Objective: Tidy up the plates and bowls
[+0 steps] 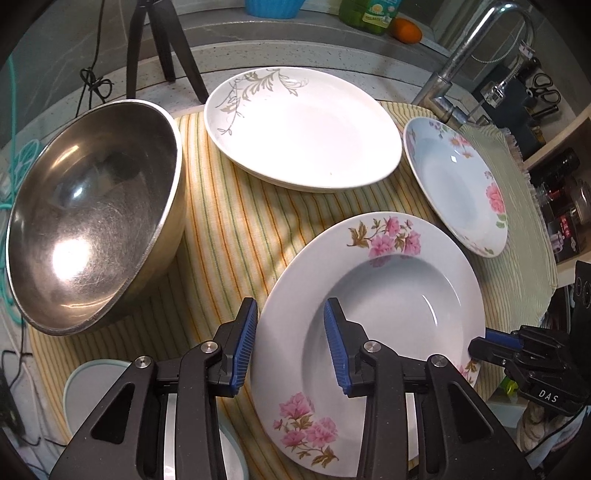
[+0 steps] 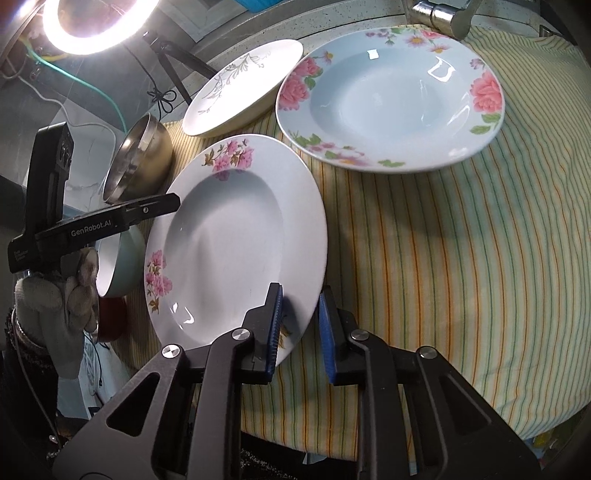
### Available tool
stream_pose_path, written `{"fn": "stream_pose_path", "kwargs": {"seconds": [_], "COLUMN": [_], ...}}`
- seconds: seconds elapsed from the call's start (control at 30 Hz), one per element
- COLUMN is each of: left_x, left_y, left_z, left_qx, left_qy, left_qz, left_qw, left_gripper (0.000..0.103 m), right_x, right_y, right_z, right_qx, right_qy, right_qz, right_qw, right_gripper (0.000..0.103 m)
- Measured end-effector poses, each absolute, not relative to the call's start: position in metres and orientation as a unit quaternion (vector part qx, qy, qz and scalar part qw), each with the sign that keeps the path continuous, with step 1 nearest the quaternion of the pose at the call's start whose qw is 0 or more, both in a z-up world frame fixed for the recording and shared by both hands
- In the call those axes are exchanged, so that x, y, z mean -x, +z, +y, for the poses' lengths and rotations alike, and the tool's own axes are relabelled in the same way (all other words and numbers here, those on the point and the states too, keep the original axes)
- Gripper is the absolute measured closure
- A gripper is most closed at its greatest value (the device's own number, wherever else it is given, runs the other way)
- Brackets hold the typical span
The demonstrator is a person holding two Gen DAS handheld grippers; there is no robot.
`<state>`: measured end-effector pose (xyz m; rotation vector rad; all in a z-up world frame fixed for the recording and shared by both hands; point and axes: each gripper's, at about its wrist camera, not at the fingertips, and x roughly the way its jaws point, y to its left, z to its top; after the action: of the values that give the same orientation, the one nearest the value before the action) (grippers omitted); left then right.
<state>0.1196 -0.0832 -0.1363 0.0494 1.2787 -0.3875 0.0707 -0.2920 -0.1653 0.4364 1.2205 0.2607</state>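
Observation:
A white deep plate with pink flowers [image 1: 369, 332] [image 2: 236, 236] lies on the striped cloth. My left gripper [image 1: 290, 343] is open, its jaws straddling the plate's left rim. My right gripper [image 2: 301, 321] is open, its jaws either side of the plate's near right rim; it also shows at the plate's edge in the left wrist view [image 1: 495, 341]. A light blue rose plate [image 1: 454, 184] [image 2: 391, 96], a white plate with grey leaves [image 1: 303, 129] [image 2: 243, 88] and a steel bowl [image 1: 92, 214] [image 2: 140, 162] lie around it.
A teal-rimmed bowl [image 1: 92, 391] [image 2: 122, 266] sits at the cloth's near left edge, a red bowl [image 2: 110, 317] below it. A faucet [image 1: 465, 62] stands behind the plates. A tripod [image 1: 166, 44] and ring light [image 2: 96, 26] stand at the back.

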Motion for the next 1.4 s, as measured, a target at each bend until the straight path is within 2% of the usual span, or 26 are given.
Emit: {"fn": "stream_pose_path", "kwargs": {"seconds": [1.13, 1.17, 1.23, 1.27, 1.3, 1.4], "left_x": [-0.087, -0.087, -0.088, -0.088, -0.088, -0.089], "left_y": [-0.136, -0.135, -0.134, -0.133, -0.131, -0.124], "left_z": [-0.104, -0.104, -0.104, -0.104, -0.104, -0.105], "left_qx": [-0.035, -0.032, -0.03, -0.028, -0.023, -0.01], "left_qy": [-0.184, -0.183, -0.181, -0.18, -0.181, -0.18], "left_qz": [0.592, 0.592, 0.591, 0.59, 0.589, 0.582], "left_qw": [0.784, 0.784, 0.786, 0.787, 0.788, 0.793], "left_gripper": [0.067, 0.067, 0.067, 0.067, 0.067, 0.06], "right_x": [-0.026, -0.025, -0.024, -0.023, -0.023, -0.023], "right_y": [-0.17, -0.169, -0.164, -0.161, -0.159, -0.149], "right_z": [-0.276, -0.276, -0.281, -0.285, -0.288, -0.302], "right_qx": [-0.174, -0.167, -0.158, -0.155, -0.153, -0.153], "right_qy": [0.133, 0.131, 0.126, 0.123, 0.119, 0.114], "right_qz": [0.575, 0.572, 0.565, 0.561, 0.556, 0.542], "right_qw": [0.789, 0.792, 0.8, 0.804, 0.808, 0.819], "right_gripper": [0.081, 0.079, 0.068, 0.054, 0.044, 0.043]}}
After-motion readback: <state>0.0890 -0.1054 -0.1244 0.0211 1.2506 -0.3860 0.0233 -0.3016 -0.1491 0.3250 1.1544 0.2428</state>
